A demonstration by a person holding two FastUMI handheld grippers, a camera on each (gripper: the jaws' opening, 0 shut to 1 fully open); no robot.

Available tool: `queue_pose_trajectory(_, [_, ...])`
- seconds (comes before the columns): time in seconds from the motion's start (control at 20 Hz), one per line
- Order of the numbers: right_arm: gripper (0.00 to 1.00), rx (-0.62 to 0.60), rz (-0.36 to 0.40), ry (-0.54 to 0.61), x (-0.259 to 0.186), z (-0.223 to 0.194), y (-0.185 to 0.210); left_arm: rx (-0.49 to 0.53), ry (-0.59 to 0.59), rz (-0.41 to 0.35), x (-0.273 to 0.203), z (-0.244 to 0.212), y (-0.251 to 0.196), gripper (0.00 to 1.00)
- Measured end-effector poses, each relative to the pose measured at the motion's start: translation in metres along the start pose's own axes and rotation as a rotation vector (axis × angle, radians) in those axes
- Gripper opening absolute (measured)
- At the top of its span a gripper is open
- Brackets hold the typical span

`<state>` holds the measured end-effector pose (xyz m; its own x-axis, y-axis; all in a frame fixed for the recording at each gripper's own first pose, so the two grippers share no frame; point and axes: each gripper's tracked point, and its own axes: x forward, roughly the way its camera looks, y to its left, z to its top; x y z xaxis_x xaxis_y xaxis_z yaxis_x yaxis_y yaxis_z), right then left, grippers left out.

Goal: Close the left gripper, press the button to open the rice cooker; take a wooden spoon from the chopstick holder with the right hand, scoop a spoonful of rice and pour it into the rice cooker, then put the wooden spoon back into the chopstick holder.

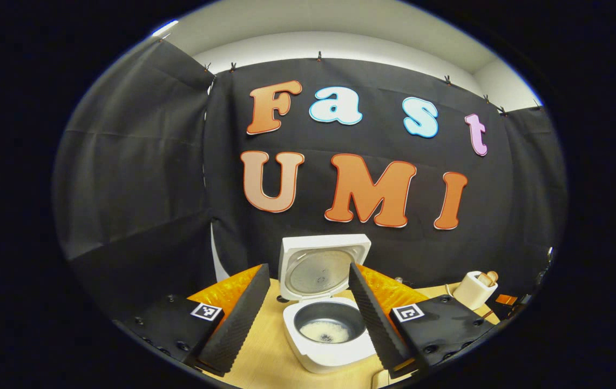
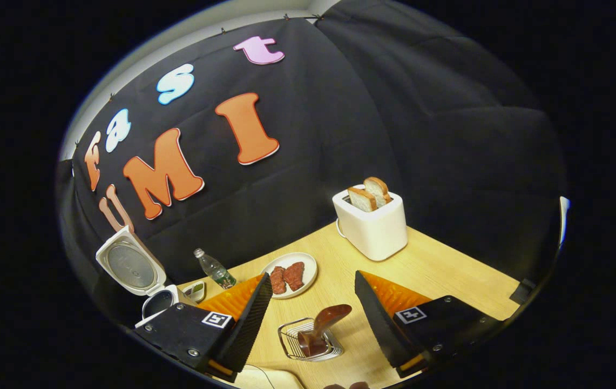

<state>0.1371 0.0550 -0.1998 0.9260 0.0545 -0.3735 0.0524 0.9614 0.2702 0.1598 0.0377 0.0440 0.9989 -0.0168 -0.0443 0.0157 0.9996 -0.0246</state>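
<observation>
The white rice cooker (image 1: 334, 351) stands open on the wooden table, its lid (image 1: 321, 267) upright and a little rice in the dark inner pot (image 1: 329, 324). My left gripper (image 1: 308, 267) is open just in front of it, one finger on each side of the cooker, touching nothing. In the right gripper view, the brown wooden spoon (image 2: 325, 323) leans in the wire chopstick holder (image 2: 308, 346). My right gripper (image 2: 312, 275) is open above the holder with nothing between its fingers. The cooker (image 2: 140, 270) sits at the far left of that view.
A white toaster (image 2: 372, 224) with two bread slices stands at the back right, also the toaster (image 1: 475, 289). A plate (image 2: 308, 259) with meat pieces, a small water bottle (image 2: 215, 269) and a small dish (image 2: 195, 290) lie between cooker and holder. A pale rounded thing (image 2: 272, 378) shows at the bottom edge.
</observation>
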Motion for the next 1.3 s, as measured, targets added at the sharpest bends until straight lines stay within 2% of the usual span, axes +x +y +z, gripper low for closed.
queue_pose_trajectory(0.25, [0.94,-0.078,0.012,-0.026,-0.02,0.014,0.021,0.005,-0.026,-0.053,0.07,0.053,-0.026,1.0])
queue_pose_trajectory(0.55, [0.94,-0.122,-0.022,-0.03,-0.025,0.019,0.025,0.014,0.066,-0.073,0.16,0.075,-0.051,1.0])
queue_pose_trajectory(0.7, [0.94,-0.127,-0.057,-0.035,-0.024,0.022,0.016,0.026,0.141,-0.075,0.212,0.063,-0.049,1.0])
queue_pose_trajectory(0.85, [0.95,-0.138,-0.09,-0.043,-0.024,0.029,0.009,0.085,0.218,-0.053,0.254,0.038,-0.043,1.0])
queue_pose_trajectory(0.95, [0.94,-0.138,-0.105,-0.046,-0.025,0.035,0.005,0.094,0.28,-0.06,0.271,0.012,-0.043,0.99])
queue_pose_trajectory(1.1, [0.95,-0.126,-0.118,-0.056,-0.03,0.041,0.003,0.042,0.338,-0.084,0.29,-0.015,-0.049,0.99])
queue_pose_trajectory(1.3, [0.95,-0.114,-0.131,-0.069,-0.037,0.044,-0.001,0.024,0.394,-0.056,0.301,-0.04,-0.039,1.0])
